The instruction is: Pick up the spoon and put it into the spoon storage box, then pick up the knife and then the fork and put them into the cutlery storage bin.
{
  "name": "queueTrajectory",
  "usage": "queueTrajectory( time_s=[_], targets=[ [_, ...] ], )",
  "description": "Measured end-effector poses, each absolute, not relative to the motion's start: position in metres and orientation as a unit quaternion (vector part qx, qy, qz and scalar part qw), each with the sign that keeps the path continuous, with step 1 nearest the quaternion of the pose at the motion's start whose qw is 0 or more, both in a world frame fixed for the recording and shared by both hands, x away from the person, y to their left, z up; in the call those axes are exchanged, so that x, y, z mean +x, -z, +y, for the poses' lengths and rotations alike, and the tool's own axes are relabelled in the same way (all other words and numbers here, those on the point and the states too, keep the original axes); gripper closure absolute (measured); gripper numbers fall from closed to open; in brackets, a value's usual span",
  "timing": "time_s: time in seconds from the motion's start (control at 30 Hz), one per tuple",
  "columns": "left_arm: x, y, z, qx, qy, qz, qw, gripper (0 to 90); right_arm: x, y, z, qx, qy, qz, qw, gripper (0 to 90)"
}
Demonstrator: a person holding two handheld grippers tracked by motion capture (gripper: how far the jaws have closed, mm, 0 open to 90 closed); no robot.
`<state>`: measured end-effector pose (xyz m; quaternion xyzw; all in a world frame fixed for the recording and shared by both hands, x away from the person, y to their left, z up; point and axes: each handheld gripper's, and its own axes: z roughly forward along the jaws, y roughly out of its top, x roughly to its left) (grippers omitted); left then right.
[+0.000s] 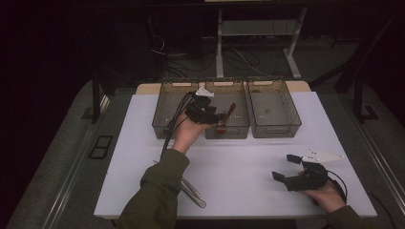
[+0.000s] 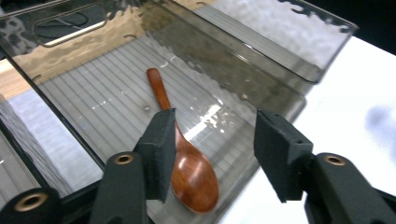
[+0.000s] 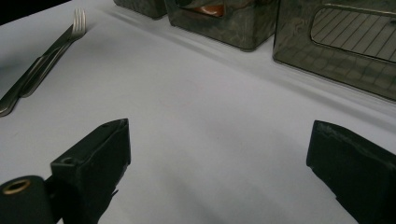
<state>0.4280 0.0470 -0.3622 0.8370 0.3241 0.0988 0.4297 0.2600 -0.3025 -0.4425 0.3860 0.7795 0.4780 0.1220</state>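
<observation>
**Spoon binned, forks left**

Forks (image 1: 191,191) lie on the table (image 1: 239,162) at left, not yet sorted. The spoon (image 2: 187,163) lies in the middle bin (image 1: 228,130); the left gripper (image 2: 212,154) is half open above it, gripping nothing. At right, the right gripper (image 3: 219,172) gapes empty

Both grippers matte black: left gripper (image 1: 216,116), right gripper (image 1: 286,168). Jaws are chunky rectangular blocks with foam-textured pads (image 2: 161,151); brass-coloured eyelets (image 2: 123,159) sit just below the pads on the jaw arms. Grey three-cornered plate (image 1: 324,155) on top of the right gripper. Black cable bundle (image 1: 173,125) trails off the left gripper. Olive-green sleeve (image 1: 155,193) below it.
</observation>
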Motion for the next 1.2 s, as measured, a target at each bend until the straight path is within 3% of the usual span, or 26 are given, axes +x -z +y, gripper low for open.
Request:
queueTrajectory(
  time_s=[0.43, 1.2],
  targets=[
    [0.394, 0.364, 0.073, 0.831, -0.084, 0.299, 0.462, 36.3, 0.26, 0.442, -0.302, 0.386, -0.478, 0.779, 0.121, 5.7],
    [0.342, 0.373, 0.114, 0.815, -0.088, 0.285, 0.496, 30.7, 0.259, 0.442, -0.304, 0.386, -0.479, 0.778, 0.123, 5.7]
  ],
)
